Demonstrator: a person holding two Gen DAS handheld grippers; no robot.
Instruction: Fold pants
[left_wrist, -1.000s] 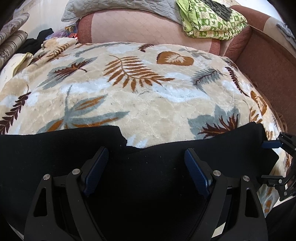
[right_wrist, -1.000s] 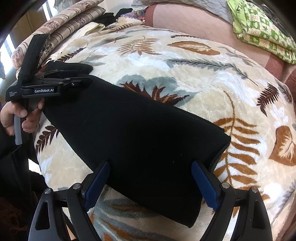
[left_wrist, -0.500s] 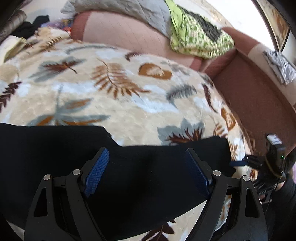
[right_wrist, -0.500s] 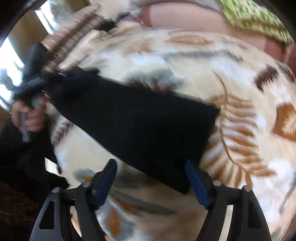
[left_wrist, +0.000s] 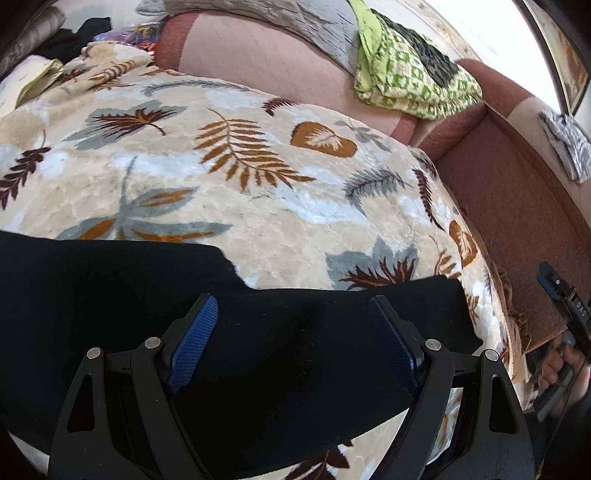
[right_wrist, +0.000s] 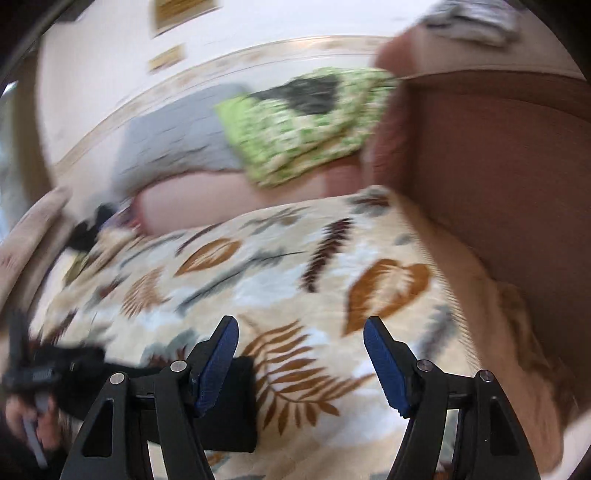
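Spread over the bed is 1 plush cream blanket printed with brown and grey leaves (left_wrist: 258, 206), with a pinkish-brown upholstered sofa back (left_wrist: 258, 62) behind it carrying 1 grey quilted cover (left_wrist: 295, 18) and 1 green patterned cloth (left_wrist: 410, 85). On the blanket's near edge lie 1 pair of black knit pants (left_wrist: 280, 350), folded into a flat band whose long axis runs left to right in the left wrist view, 1 end just beside the blanket's right edge.

Above the pants, the left claw (left_wrist: 291, 343) stands wide, its 2 blue pads clear of the fabric and gripping nothing. At the right of that view, a hand (left_wrist: 561, 369) holds the right claw (right_wrist: 299, 363), also wide with nothing between its pads; the blurred view shows leaf print in the gap and the pants' end at its lower left.
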